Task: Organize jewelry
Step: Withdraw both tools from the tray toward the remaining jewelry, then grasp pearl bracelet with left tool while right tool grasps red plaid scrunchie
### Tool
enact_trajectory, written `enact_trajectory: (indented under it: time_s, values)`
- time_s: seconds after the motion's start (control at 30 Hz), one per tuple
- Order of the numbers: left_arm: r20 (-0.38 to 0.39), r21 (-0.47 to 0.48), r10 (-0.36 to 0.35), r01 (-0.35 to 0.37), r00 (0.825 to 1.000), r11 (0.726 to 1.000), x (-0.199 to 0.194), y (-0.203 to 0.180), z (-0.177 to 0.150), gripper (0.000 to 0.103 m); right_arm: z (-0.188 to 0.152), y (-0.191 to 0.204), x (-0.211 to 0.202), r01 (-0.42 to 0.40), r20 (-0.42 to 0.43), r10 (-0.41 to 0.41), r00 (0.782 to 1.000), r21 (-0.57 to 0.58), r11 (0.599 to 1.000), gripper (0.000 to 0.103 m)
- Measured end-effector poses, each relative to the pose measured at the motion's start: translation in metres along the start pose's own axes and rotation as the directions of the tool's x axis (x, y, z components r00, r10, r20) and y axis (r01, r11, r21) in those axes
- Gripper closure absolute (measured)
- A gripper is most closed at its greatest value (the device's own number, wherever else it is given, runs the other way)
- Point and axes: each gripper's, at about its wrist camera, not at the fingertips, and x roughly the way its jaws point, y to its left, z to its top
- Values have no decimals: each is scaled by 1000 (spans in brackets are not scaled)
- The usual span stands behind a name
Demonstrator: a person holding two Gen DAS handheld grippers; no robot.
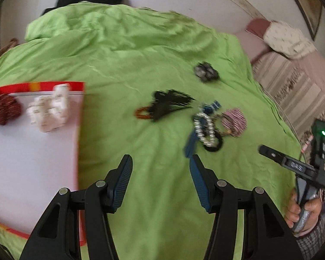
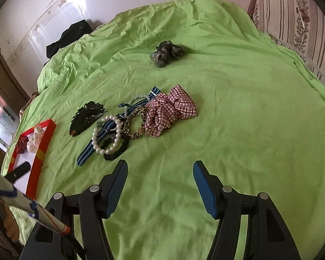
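Left gripper [image 1: 160,182]: held low over the green bedsheet [image 1: 140,65], fingers spread apart, nothing between them.
Right gripper [image 2: 160,184]: poised above the sheet, fingers parted and empty; in the left view it is seen at 4 o'clock, gripped by a hand [image 1: 301,214].
Jewelry pile: pearl bracelet [image 2: 107,135], striped strap [image 2: 101,138] and checked scrunchie [image 2: 169,110] are heaped at 11 o'clock of the right fingers.
Tray [image 1: 32,151]: red-rimmed, at 9 o'clock of the left gripper; a white item [image 1: 49,110] and a dark red item [image 1: 4,109] are held in it.
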Motion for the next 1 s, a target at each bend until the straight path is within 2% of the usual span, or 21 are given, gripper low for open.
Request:
enact_trajectory:
  time_s: [0.13, 0.27, 0.3, 0.47, 0.63, 0.7, 0.73, 0.77, 0.9, 1.0]
  values:
    - [-21, 18, -26, 27, 999, 999, 29, -27, 14, 50, 16, -9, 16, -11, 12, 11, 1000, 12, 1000, 36]
    - [-82, 30, -57, 59, 995, 998, 71, -47, 34, 69, 34, -20, 31, -21, 20, 20, 1000, 42, 999, 36]
    - [-98, 29, -69, 72, 993, 997, 82, -50, 40, 71, 38, -23, 35, -27, 21, 26, 999, 55, 998, 36]
    - [-135, 36, -97, 103, 986, 994, 119, -61, 55, 72, 56, -32, 60, -28, 4, 28, 1000, 91, 995, 36]
    - [-179, 75, -74, 88, 981, 993, 148, -74, 58, 72, 61, -35, 82, -37, -21, 39, 999, 108, 993, 36]
    - [-176, 84, -53, 69, 983, 994, 152, -76, 58, 82, 61, -35, 85, -40, -20, 42, 999, 108, 993, 50]
    - [-174, 86, -42, 58, 984, 995, 152, -75, 57, 94, 60, -35, 85, -44, -29, 48, 998, 111, 993, 75]
    - [-179, 80, -43, 58, 983, 995, 152, -73, 57, 94, 61, -37, 86, -57, -39, 62, 997, 118, 991, 86]
    - [-158, 40, -55, 62, 986, 997, 136, -64, 55, 94, 58, -43, 70, -76, -15, 80, 997, 157, 985, 90]
    - [-124, 23, -89, 93, 988, 995, 107, -61, 56, 94, 55, -44, 50, -95, 13, 95, 995, 163, 982, 91]
